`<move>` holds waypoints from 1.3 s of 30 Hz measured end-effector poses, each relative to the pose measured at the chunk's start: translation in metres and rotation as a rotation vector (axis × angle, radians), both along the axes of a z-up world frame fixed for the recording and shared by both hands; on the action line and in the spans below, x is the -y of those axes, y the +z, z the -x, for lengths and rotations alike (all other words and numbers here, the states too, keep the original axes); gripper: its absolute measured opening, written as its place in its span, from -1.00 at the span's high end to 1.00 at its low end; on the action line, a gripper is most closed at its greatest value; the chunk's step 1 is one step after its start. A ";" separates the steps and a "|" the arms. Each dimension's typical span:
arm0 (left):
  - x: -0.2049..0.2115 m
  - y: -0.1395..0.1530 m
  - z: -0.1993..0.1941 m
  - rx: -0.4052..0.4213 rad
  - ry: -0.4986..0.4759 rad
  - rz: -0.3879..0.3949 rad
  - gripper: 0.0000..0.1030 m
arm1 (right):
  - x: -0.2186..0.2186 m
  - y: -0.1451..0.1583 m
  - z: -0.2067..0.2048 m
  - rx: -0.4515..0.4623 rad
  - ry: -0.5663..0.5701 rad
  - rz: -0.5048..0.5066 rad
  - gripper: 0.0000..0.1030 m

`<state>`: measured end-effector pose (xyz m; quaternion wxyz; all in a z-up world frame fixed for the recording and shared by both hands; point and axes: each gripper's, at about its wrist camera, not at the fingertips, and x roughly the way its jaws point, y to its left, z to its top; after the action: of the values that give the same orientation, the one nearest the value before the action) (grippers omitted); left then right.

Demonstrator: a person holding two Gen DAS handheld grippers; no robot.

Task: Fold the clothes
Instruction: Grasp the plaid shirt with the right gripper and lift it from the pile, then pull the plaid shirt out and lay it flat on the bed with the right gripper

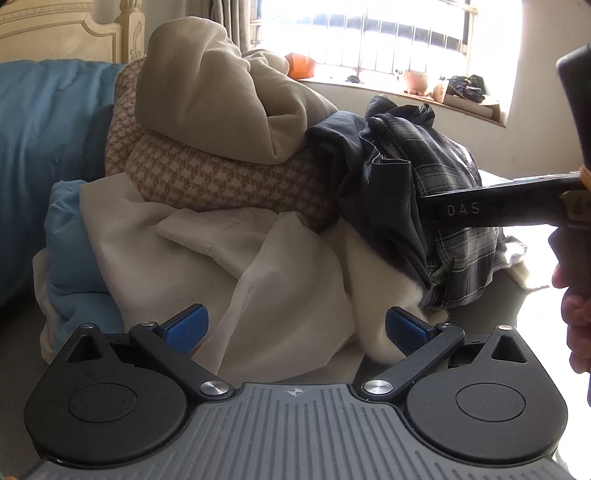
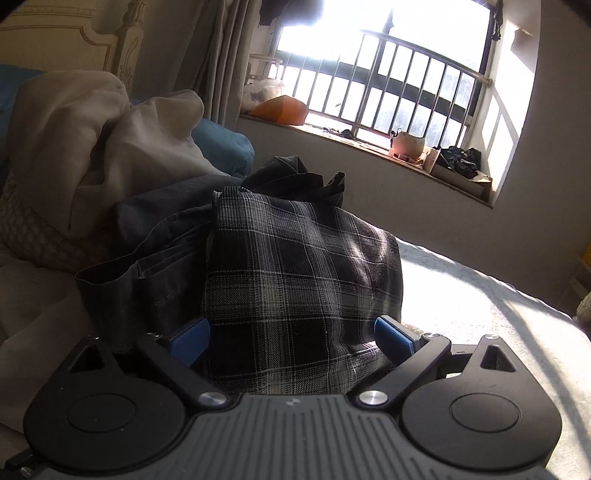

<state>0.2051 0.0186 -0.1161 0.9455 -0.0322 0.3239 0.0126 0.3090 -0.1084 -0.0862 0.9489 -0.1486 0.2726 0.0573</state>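
Note:
A heap of clothes lies on the bed. In the left wrist view my left gripper [image 1: 297, 326] is open just in front of a cream garment [image 1: 280, 280] at the heap's front. Behind it sit a tan houndstooth piece [image 1: 207, 177] and a beige garment [image 1: 207, 92]. A dark plaid shirt [image 1: 454, 229] and a dark grey garment [image 1: 354, 162] lie to the right. My right gripper [image 2: 291, 338] is open, with the plaid shirt [image 2: 295, 280] bulging between its blue pads. One of its black fingers [image 1: 480, 210] reaches into the plaid from the right.
A blue duvet [image 1: 48, 155] and a headboard [image 1: 66, 33] are on the left. A barred window [image 2: 373, 81] with a cluttered sill [image 2: 406, 147] is behind. Sunlit pale bedding [image 2: 480, 314] spreads to the right. A person's hand [image 1: 576, 314] holds the right gripper.

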 end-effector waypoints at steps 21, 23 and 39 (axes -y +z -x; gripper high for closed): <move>0.023 0.031 0.046 0.072 -0.121 -0.008 -1.00 | 0.086 0.101 0.110 0.330 -0.181 -0.125 0.92; 0.029 0.037 0.057 0.084 -0.141 -0.013 -1.00 | 0.101 0.115 0.139 0.345 -0.186 -0.148 0.92; 0.072 0.044 0.152 0.001 -0.416 -0.046 -1.00 | 0.191 0.098 0.408 0.063 -0.315 -0.347 0.93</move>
<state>0.0530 -0.0529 -0.0719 0.9282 0.0569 0.3230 -0.1756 -0.0990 -0.2997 0.0114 0.9655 0.0594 0.2486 -0.0503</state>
